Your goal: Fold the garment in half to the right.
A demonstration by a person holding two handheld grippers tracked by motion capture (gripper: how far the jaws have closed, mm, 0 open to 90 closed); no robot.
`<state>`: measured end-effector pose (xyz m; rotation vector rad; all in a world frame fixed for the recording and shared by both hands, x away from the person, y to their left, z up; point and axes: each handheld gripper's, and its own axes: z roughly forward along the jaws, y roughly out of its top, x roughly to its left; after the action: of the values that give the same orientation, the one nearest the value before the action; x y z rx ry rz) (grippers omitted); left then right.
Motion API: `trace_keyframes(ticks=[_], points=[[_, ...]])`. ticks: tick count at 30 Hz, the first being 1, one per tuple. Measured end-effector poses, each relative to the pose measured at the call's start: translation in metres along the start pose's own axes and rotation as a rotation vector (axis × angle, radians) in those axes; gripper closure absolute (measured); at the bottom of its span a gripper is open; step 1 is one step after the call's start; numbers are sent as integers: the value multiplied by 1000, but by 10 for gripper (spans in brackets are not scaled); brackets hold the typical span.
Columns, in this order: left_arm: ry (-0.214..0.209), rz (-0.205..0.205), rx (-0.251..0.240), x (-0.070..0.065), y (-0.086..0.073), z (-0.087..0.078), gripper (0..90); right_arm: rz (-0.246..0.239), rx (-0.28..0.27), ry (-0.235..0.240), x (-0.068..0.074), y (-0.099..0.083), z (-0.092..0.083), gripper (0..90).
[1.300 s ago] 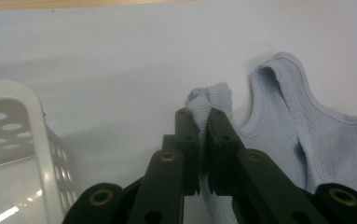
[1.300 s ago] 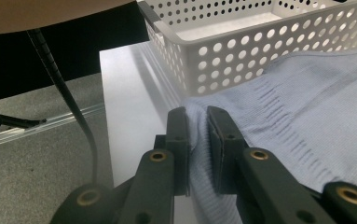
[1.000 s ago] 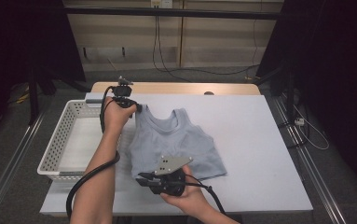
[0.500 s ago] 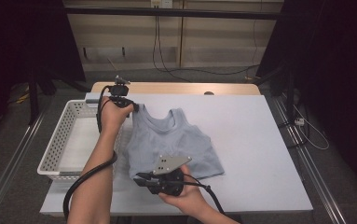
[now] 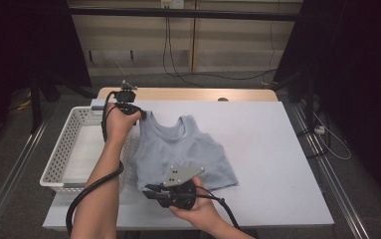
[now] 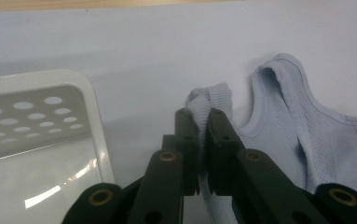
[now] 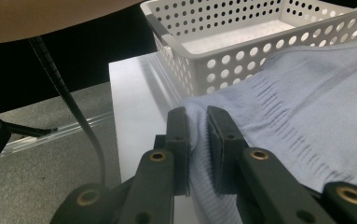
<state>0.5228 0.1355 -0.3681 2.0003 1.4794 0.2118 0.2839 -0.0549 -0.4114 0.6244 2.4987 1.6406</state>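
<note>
Left hand-held gripper (image 6: 203,122) clamped on ribbed strap of pale-blue knit top (image 5: 183,149); right hand-held gripper (image 7: 198,122) clamps hem.

Pale blue ribbed tank top (image 5: 180,149), flat on white table (image 5: 277,149)

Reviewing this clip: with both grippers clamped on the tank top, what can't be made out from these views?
- High view: left gripper jaws, hidden by the hand.
- High view: right gripper pinch on the tank top hem, too small and dark.
- Left gripper view: basket, cut off by the frame edge.
- Right gripper view: tank top's far straps, cut off by the frame edge.
</note>
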Motion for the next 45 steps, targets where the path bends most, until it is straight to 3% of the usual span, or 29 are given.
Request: trace_keyframes(ticks=[16, 33, 45], points=[[32, -9, 9, 4, 1, -11, 847, 8, -26, 14, 1, 3, -1, 801], [62, 12, 19, -9, 9, 5, 845, 57, -57, -35, -11, -4, -20, 800], [58, 15, 20, -11, 11, 8, 845, 69, -56, -63, -16, -8, -28, 800]])
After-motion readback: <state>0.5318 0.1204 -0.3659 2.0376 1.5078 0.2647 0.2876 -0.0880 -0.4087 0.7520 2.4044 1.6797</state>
